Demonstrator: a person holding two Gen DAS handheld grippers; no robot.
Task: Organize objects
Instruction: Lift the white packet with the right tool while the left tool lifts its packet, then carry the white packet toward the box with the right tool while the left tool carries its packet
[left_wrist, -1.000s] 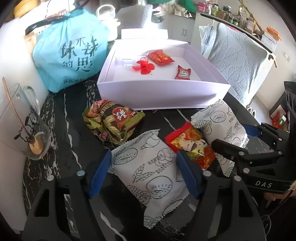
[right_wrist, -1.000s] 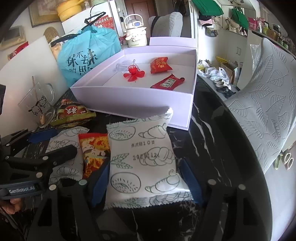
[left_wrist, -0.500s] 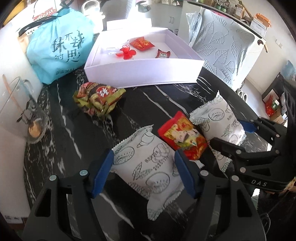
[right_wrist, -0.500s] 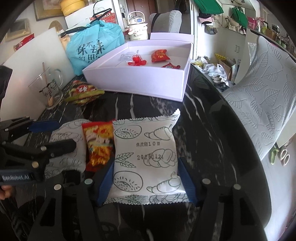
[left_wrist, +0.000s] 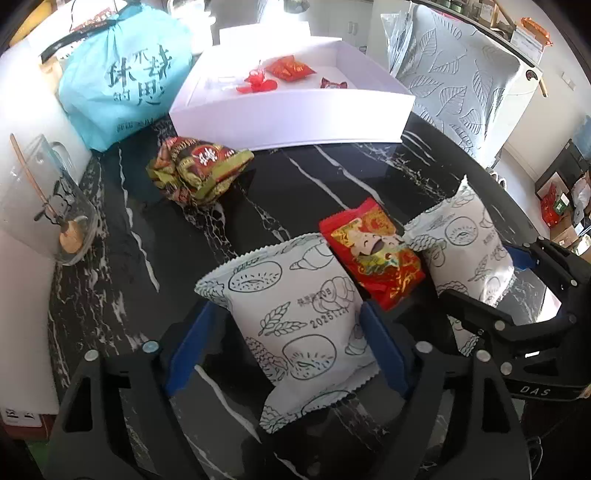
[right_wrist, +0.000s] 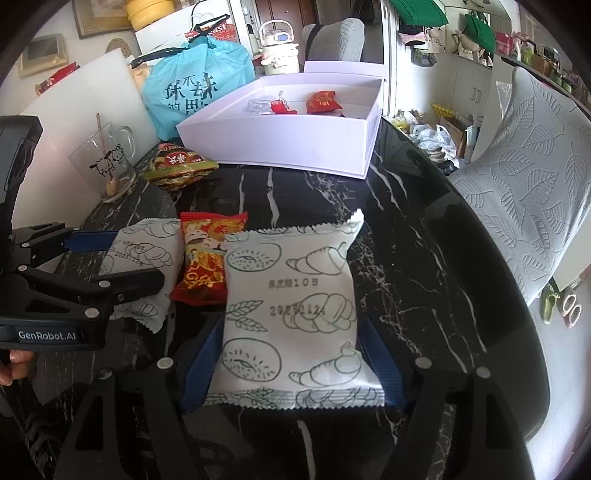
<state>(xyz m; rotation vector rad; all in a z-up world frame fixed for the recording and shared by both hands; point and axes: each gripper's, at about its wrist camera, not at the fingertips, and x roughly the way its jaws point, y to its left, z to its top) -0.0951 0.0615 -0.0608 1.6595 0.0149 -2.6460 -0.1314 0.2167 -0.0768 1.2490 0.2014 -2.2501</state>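
Note:
Two white bread packets lie on the black marble table (left_wrist: 295, 184). One packet (left_wrist: 295, 314) sits between the blue pads of my left gripper (left_wrist: 284, 350); its jaws are opening, with a gap showing at the left pad. The other packet (right_wrist: 291, 295) rests between the pads of my right gripper (right_wrist: 290, 363), whose jaws are also opening. A red snack packet (left_wrist: 373, 254) lies between the two white ones. Each gripper shows in the other's view: the right gripper (left_wrist: 484, 277) and the left gripper (right_wrist: 129, 258).
A white open box (left_wrist: 288, 118) at the back holds a few small red items (left_wrist: 288, 68). A green-brown snack pack (left_wrist: 199, 170) lies in front of it. A blue bag (left_wrist: 125, 81) and a glass mug (left_wrist: 44, 206) stand left; a leaf-patterned chair (right_wrist: 517, 192) is right.
Both grippers drew back from the white box, pulling their bread packets and the red packet along the table. Their jaws then spread wider around the packets.

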